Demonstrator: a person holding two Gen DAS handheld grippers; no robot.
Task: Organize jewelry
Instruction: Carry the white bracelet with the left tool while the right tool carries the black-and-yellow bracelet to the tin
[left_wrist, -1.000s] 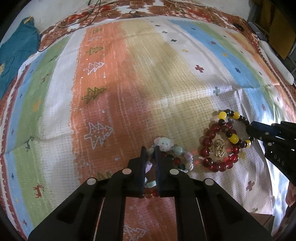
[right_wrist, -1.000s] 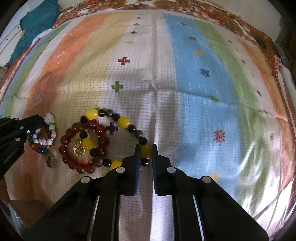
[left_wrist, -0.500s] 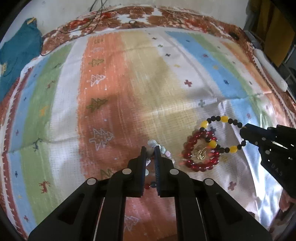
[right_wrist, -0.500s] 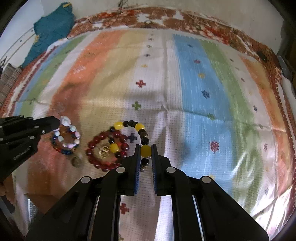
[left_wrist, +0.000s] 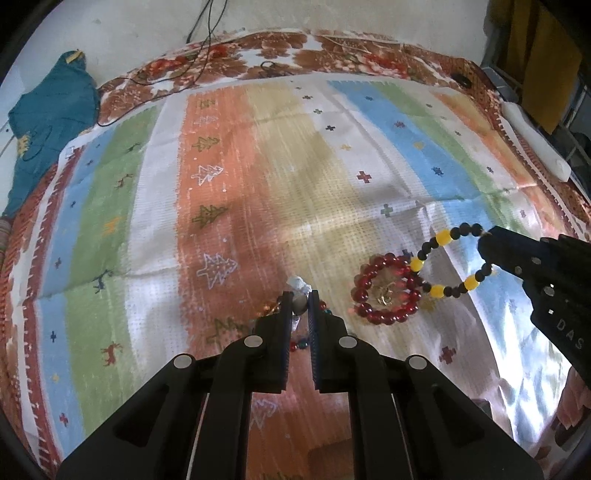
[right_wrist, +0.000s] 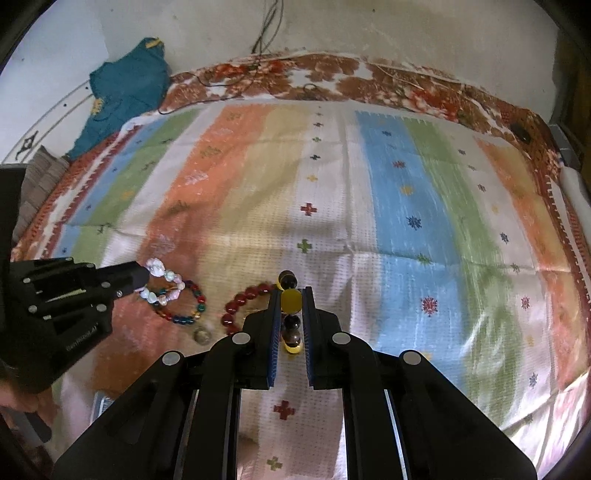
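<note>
My left gripper (left_wrist: 298, 297) is shut on a pastel and multicoloured bead bracelet (right_wrist: 173, 297), which hangs off the striped cloth (left_wrist: 258, 177). My right gripper (right_wrist: 291, 295) is shut on a black and yellow bead bracelet (left_wrist: 448, 264), pinching a yellow bead (right_wrist: 291, 300); the loop dangles above the cloth. A dark red bead bracelet (left_wrist: 386, 290) lies flat on the cloth with a small gold pendant (left_wrist: 384, 295) inside its ring. In the right wrist view the red bracelet (right_wrist: 243, 299) is partly hidden behind my fingers. A small round coin-like piece (right_wrist: 202, 335) lies by it.
A teal garment (left_wrist: 44, 125) lies at the far left corner of the bed. Dark cables (left_wrist: 199, 48) run across the patterned border at the back. A white bolster-like object (left_wrist: 535, 142) lies along the right edge. The cloth's near edge is just under the grippers.
Both grippers have risen with their bracelets. The black and yellow bracelet has come off the red one, and the pastel bracelet has left the cloth. The red bracelet stays put.
</note>
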